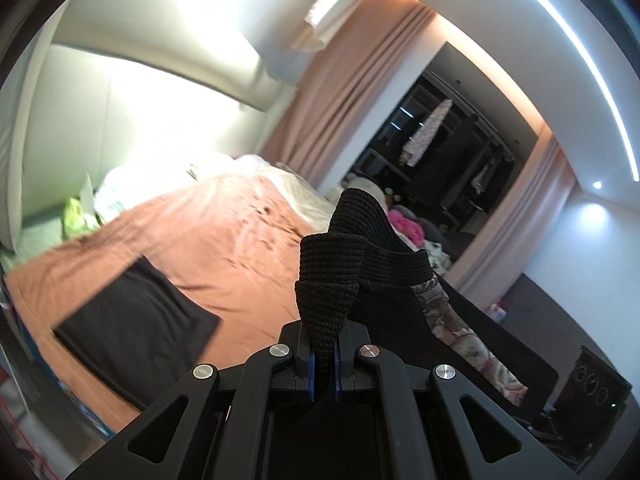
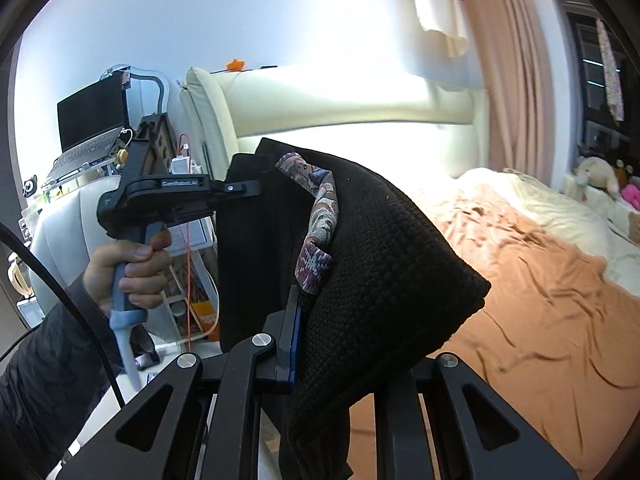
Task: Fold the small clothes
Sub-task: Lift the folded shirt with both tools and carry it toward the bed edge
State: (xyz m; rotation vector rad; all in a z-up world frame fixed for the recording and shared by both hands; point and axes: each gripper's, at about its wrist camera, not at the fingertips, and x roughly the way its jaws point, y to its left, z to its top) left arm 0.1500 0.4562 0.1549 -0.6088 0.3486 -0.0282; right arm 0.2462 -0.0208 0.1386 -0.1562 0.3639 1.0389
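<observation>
A black knit garment (image 1: 360,248) with a patterned floral trim (image 1: 460,328) hangs in the air between my two grippers, above the bed. My left gripper (image 1: 324,364) is shut on a bunched edge of it. In the right wrist view the same garment (image 2: 380,272) drapes over my right gripper (image 2: 320,340), which is shut on it; only the left finger (image 2: 294,340) shows, the other is hidden by cloth. The left gripper (image 2: 244,188) shows there too, held by a hand (image 2: 132,264). A folded black cloth (image 1: 136,328) lies flat on the bed.
The bed has an orange-brown sheet (image 1: 224,240) and a cream headboard (image 2: 340,96). Soft toys and a pink item (image 1: 404,224) lie past the bed's far side. A laptop (image 2: 88,120) stands on a cluttered side table. Pink curtains (image 1: 352,92) hang by a dark window.
</observation>
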